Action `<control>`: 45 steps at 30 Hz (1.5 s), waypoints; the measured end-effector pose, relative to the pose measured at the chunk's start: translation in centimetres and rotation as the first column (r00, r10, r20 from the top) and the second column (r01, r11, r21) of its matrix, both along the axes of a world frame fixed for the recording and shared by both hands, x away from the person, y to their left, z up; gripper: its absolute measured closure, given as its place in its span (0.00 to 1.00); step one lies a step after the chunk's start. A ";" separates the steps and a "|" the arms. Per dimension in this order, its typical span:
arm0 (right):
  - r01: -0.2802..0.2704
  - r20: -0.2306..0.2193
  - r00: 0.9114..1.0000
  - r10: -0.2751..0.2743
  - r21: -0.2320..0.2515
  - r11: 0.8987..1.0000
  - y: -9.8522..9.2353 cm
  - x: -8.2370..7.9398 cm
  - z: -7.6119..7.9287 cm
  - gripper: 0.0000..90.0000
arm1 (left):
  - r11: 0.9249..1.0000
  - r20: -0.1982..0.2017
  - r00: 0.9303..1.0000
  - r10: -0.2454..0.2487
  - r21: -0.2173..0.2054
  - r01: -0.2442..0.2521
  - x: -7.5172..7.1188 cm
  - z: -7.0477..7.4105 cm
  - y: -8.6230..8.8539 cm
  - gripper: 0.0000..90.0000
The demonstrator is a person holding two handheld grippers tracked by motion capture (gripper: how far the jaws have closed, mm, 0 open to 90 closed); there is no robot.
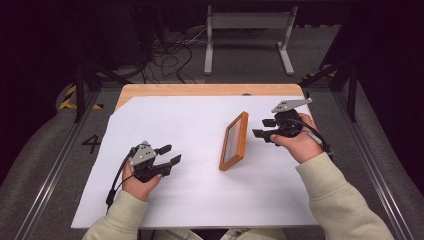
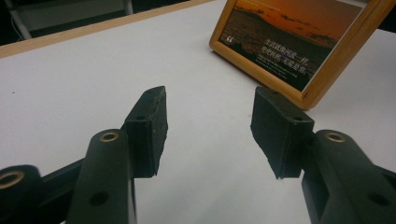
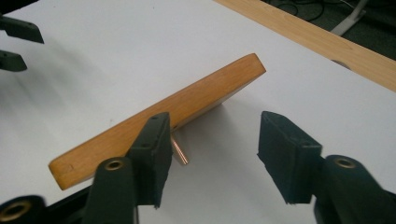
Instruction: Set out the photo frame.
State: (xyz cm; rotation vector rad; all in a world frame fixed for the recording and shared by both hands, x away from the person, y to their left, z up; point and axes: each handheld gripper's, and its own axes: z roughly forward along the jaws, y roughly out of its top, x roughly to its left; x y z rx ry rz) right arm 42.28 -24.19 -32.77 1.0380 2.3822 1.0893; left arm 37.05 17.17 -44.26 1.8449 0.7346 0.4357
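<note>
The wooden picture frame [image 1: 234,141] stands propped on its small rear peg [image 3: 179,151] near the middle of the white-covered tabletop [image 1: 190,195], apparently just stood up and let go. The right claw [image 1: 263,128] hangs released just behind the frame, jaws apart around nothing. The left claw [image 1: 168,154], also released and empty, rests well apart on the frame's picture side; next, probably, both draw clear without nudging it.

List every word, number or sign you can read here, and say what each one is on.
"4": dark numeral on the grey floor left of the table.
Picture frame: a large opening quotation mark and two lines of light characters over the sunset photo, too small and blurred to read.
Yellow and black hazard stripes on the floor, no words.
</note>
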 end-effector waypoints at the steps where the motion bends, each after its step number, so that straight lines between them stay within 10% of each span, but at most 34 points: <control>1: 0.013 -0.002 1.000 -0.013 0.002 1.000 0.1 -0.1 0.2 0.44 | 1.000 -0.001 1.000 0.000 -0.001 0.000 0.0 0.0 0.0 0.52; 9: 0.041 -0.126 0.991 -0.035 0.043 0.998 1.2 0.5 0.5 0.37 | 1.000 -0.001 1.000 0.002 0.001 -0.002 0.0 0.0 0.0 0.52; 18: 0.076 -0.167 0.984 -0.068 0.040 0.996 3.2 1.1 0.8 0.34 | 1.000 -0.001 1.000 0.001 0.003 -0.001 0.0 0.0 0.1 0.52; 28: 0.153 -0.272 0.953 -0.134 0.051 0.987 4.5 2.1 -0.1 0.31 | 1.000 -0.001 1.000 -0.001 0.006 0.001 0.0 0.0 0.1 0.52; 31: 0.196 -0.349 0.922 -0.167 0.050 0.979 5.1 2.6 -1.0 0.31 | 1.000 0.003 1.000 -0.003 0.009 0.003 0.0 0.0 0.1 0.52; 38: 0.214 -0.408 0.894 -0.185 0.027 0.976 6.2 3.7 -2.7 0.32 | 1.000 0.002 1.000 -0.002 0.007 0.002 0.0 0.0 0.1 0.52; 45: 0.220 -0.430 0.880 -0.201 -0.004 0.975 7.2 4.5 -4.3 0.34 | 1.000 0.004 1.000 -0.001 0.003 0.001 0.0 0.1 0.1 0.52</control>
